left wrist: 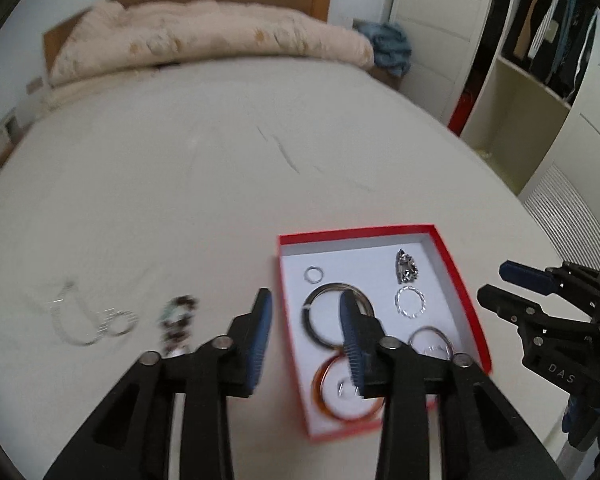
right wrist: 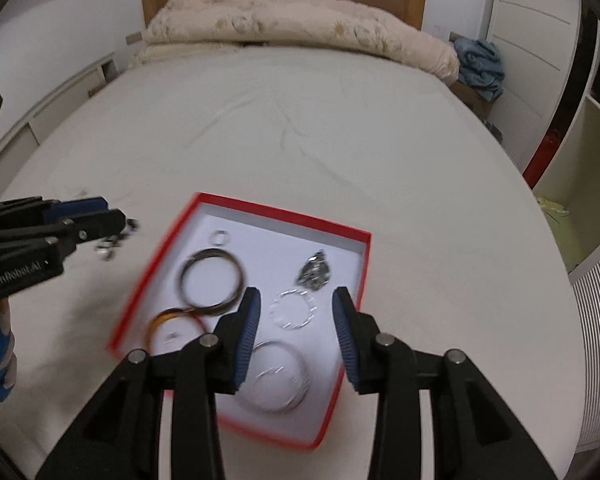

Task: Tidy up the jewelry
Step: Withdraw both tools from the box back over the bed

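A red box (left wrist: 458, 272) with a white inside lies on the bed; it also shows in the right wrist view (right wrist: 364, 264). It holds a dark bangle (right wrist: 210, 282), an orange bangle (right wrist: 172, 322), silver bangles (right wrist: 280, 376), a twisted silver ring (right wrist: 294, 308), a small ring (right wrist: 219, 237) and a crumpled chain (right wrist: 314, 270). My left gripper (left wrist: 304, 304) is open and empty over the box's left edge. My right gripper (right wrist: 294, 302) is open and empty above the box. A beaded bracelet (left wrist: 178, 322) and a silver necklace (left wrist: 88, 320) lie on the sheet left of the box.
The bed sheet (left wrist: 220, 168) stretches far ahead to a rolled pink duvet (left wrist: 204, 36) at the headboard. A blue cloth (left wrist: 388, 46) lies on a nightstand. A white wardrobe with hanging clothes (left wrist: 540, 40) stands at the right.
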{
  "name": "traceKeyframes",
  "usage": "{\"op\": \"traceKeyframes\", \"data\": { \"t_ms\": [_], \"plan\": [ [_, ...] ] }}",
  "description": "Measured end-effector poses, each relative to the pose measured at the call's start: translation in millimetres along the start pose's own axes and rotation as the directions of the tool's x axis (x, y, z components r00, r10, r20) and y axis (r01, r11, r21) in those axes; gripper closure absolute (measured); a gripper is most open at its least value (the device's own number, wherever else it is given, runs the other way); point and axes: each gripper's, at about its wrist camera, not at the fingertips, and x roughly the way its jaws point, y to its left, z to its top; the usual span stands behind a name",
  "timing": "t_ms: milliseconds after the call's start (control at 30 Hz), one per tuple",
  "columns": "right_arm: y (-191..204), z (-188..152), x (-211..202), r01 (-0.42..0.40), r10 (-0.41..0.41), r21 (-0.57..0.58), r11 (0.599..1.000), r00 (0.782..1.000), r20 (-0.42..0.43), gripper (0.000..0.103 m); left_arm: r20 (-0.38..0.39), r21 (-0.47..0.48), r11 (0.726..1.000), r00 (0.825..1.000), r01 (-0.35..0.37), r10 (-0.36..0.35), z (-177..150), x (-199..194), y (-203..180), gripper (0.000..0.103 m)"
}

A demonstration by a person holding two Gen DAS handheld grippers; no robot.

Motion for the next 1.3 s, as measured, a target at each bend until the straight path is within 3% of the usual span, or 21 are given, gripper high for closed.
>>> {"op": "traceKeyframes", "data": {
  "t_ms": [67, 333, 533, 933, 1300],
  "plan": [
    [7, 4, -17, -0.013, 0.013, 0.000, 1.000, 1.000, 0.019, 0.067, 0.041, -0.003, 1.000, 0.999, -0.023, 0.023, -5, -33, 0, 0.062],
    [74, -33, -103, -0.067, 0.069, -0.024, 0.997, 0.994, 0.089, 0.067, 0.163, -0.047, 0.990, 0.977, -0.134, 0.140, -63, -155, 18, 0.052],
    [112, -58, -148, -0.093, 0.096, -0.035, 0.995, 0.987, 0.132, 0.067, 0.218, -0.084, 0.977, 0.954, -0.194, 0.208, -114, -218, 33, 0.047],
    [174, -89, -210, -0.114, 0.126, -0.073, 0.991, 0.971, 0.201, 0.067, 0.278, -0.150, 0.955, 0.916, -0.255, 0.288, -176, -276, 53, 0.043],
    [210, -97, -215, -0.132, 0.155, -0.125, 0.983, 0.968, 0.197, 0.067, 0.296, -0.201, 0.940, 0.898, -0.274, 0.325, -197, -290, 69, 0.033]
  ]
}}
